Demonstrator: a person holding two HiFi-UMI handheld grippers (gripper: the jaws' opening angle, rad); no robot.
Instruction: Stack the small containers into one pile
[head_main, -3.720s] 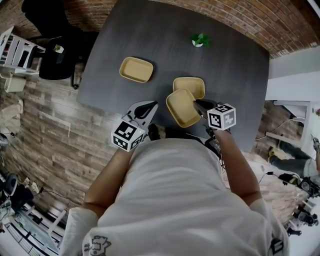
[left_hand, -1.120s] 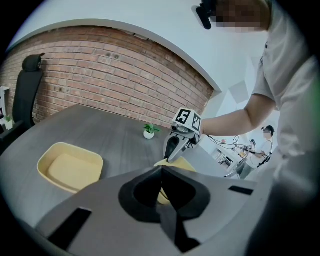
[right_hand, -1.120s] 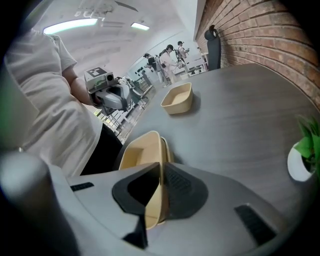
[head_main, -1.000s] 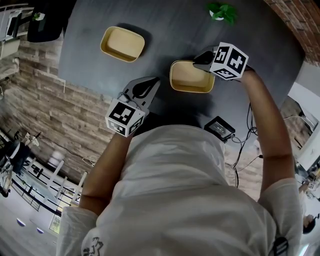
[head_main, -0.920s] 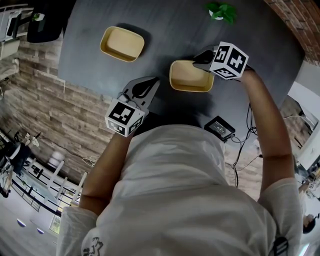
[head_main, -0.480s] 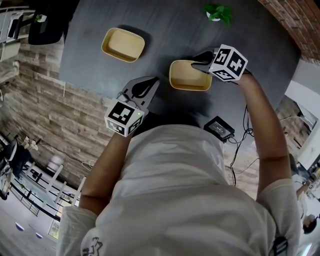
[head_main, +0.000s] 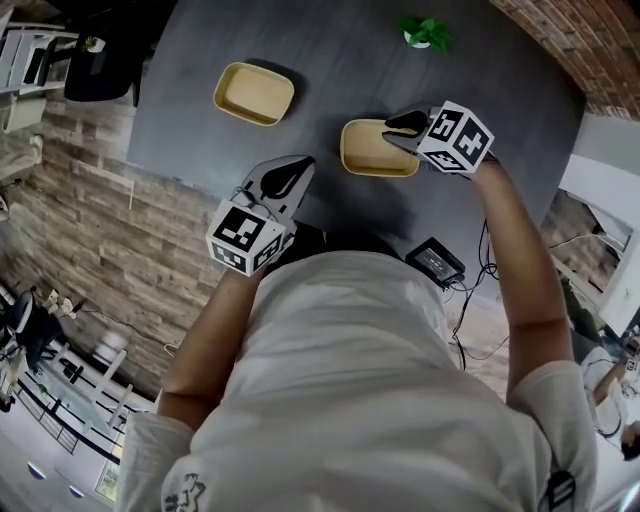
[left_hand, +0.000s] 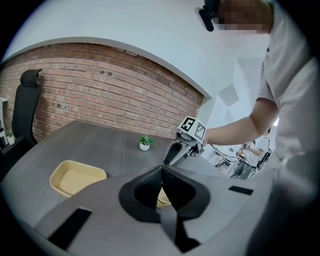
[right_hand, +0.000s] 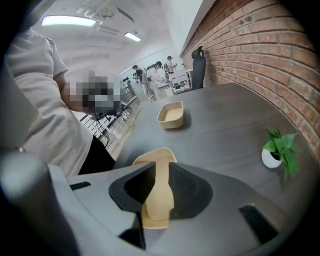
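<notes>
1. Your right gripper (head_main: 396, 131) points steeply down over the right-hand short end of the near container (head_main: 378, 150). Its jaws have just been opening and now stand partly apart. The container's end wall runs up between them in the right gripper view (right_hand: 162, 172), but the pads seem not to press on it. I read that as let go, not gripped.
2. Your left gripper (head_main: 300, 166) hovers off the near container's left side without touching it. In its own view the tips meet, with nothing held between them.
3. The near container sits flat and upright on the dark table (head_main: 350, 60), close to your edge. I cannot tell from these views whether it is one tray or several nested.
4. The far container (head_main: 254, 93) lies alone and empty toward the table's far left, well apart from the near one. It likely still has to join the pile.
5. These trays look thin-walled, light and fairly stiff, with smooth sloped sides made for nesting. Take the far one by a short end wall, one pad inside and one outside, set well down past the rim.
6. Held by one end, it will probably hang tilted, and the smooth wall could slip under a loose pinch. Level it before lowering it into the pile.
7. A tray this light may also skid if nudged, so come down on it from above.
8. The potted plant (head_main: 423, 33) stands well clear of that route.
</notes>
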